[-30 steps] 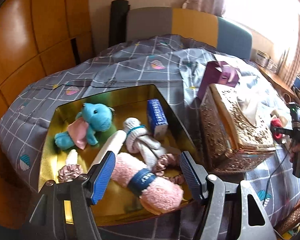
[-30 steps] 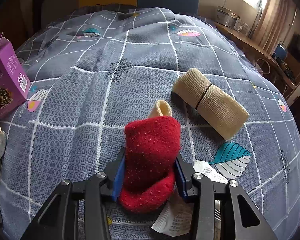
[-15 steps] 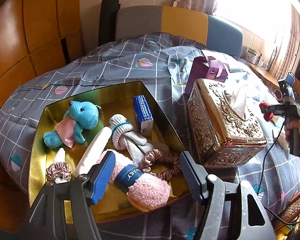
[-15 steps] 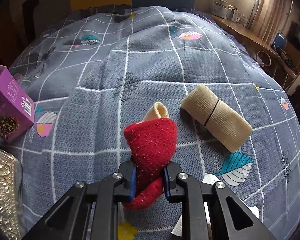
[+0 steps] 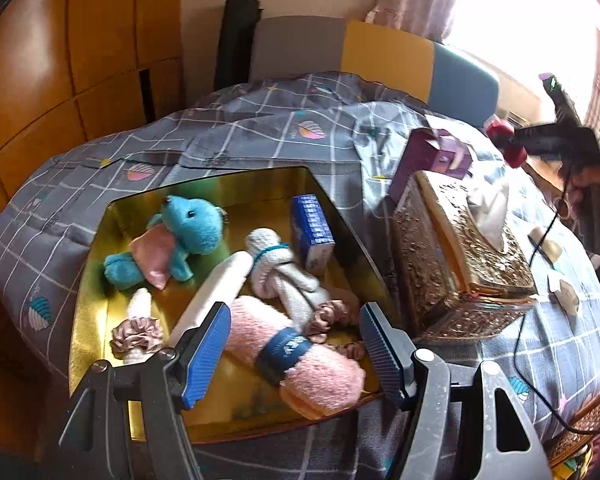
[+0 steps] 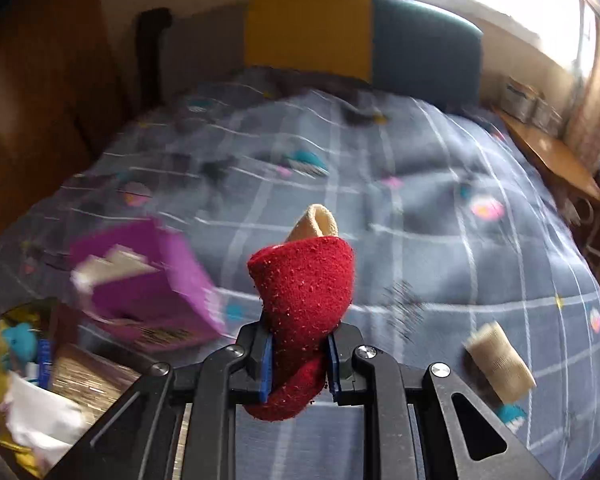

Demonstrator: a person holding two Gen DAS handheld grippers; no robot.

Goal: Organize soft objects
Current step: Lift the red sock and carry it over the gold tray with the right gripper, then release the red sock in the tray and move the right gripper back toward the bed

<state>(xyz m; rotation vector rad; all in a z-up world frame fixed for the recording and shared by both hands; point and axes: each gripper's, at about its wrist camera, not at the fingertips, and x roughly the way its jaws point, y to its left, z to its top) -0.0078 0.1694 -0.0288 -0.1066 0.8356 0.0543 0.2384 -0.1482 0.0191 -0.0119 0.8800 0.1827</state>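
my right gripper (image 6: 298,364) was clamped on the red sock (image 6: 304,292), fuzzy and folded, with a cream cuff on top; its jaws had just closed on it. i held it above the quilt (image 6: 420,216) so it could go to the gold tray (image 5: 100,320). my left gripper (image 5: 294,350) stood wide and empty over the pink towel roll (image 5: 300,352).

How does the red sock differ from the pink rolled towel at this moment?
The red sock is pinched in the right claw and lifted clear of the bed; the pink rolled towel lies loose in the gold tray, untouched between the left claw's open jaws. The towel wears a blue band; the sock has none. Both are fuzzy and rolled up.
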